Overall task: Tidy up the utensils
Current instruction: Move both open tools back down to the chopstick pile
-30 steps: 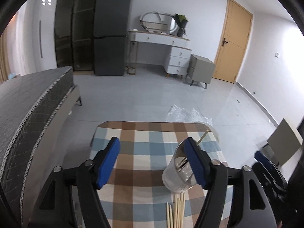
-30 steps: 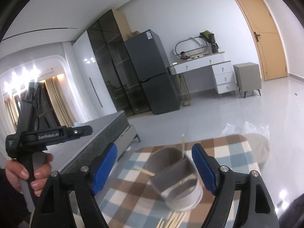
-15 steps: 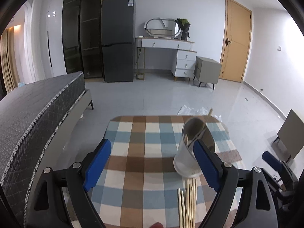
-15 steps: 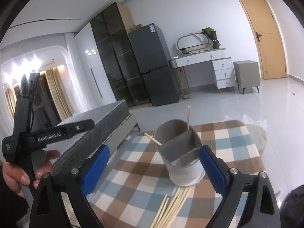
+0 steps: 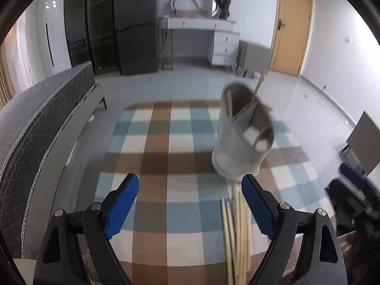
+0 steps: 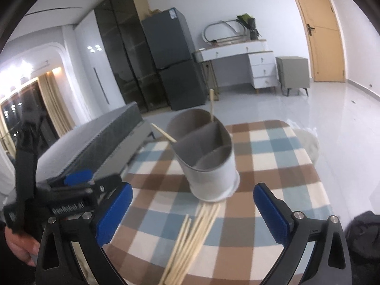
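A grey-white divided utensil holder stands on the checked tablecloth, with two wooden chopsticks sticking out of it. A bundle of loose chopsticks lies on the cloth just in front of the holder. My left gripper hovers open over the cloth, its right finger above the bundle. My right gripper is opening wide just short of the holder, with the bundle lying below its jaws. Neither gripper holds anything.
A grey bed runs along the table's left side. A dark fridge, a white dresser and a wooden door stand at the far wall. A hand holds the left gripper's handle.
Both grippers have come down toward the table and their jaws have spread wider. The holder and the loose chopsticks now sit closer and larger in both views.
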Available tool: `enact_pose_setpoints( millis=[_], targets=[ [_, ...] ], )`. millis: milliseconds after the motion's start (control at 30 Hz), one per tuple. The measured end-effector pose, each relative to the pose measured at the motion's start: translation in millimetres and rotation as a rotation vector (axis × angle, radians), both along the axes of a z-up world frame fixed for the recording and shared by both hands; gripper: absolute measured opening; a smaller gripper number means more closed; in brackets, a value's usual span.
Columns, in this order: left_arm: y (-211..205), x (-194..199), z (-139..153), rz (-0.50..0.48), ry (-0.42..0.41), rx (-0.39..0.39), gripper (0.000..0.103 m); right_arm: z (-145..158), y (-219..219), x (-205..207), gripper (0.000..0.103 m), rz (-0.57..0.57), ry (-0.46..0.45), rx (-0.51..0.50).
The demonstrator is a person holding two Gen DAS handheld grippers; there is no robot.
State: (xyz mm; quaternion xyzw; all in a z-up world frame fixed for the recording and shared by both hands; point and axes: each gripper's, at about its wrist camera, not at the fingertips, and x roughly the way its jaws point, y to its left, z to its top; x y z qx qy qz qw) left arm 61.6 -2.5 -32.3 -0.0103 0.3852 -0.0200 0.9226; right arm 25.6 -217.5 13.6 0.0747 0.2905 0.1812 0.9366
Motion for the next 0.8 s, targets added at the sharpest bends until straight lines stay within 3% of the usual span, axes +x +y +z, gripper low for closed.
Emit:
enact_pose_setpoints(
  millis=[200, 367, 500, 800],
  targets=[
    [6, 10, -34, -0.004, 0.109, -0.033, 0.085, -7, -9, 7, 0.103, -0.050, 0.044, 0.032],
    [-8, 20, -69, -0.074, 0.255, -0.039, 0.085, -13, -2, 15, 0.103, -0.039, 0.078, 0.010],
    [-20, 27, -93, -0.104, 0.343, -0.001, 0.085, -12, -9, 23, 0.103, -0.058, 0.095, 0.043],
    [-34, 22, -117, -0.137, 0.464, 0.017, 0.078, -16, -28, 36, 0.103, -0.125, 0.157, 0.114]
  ],
)
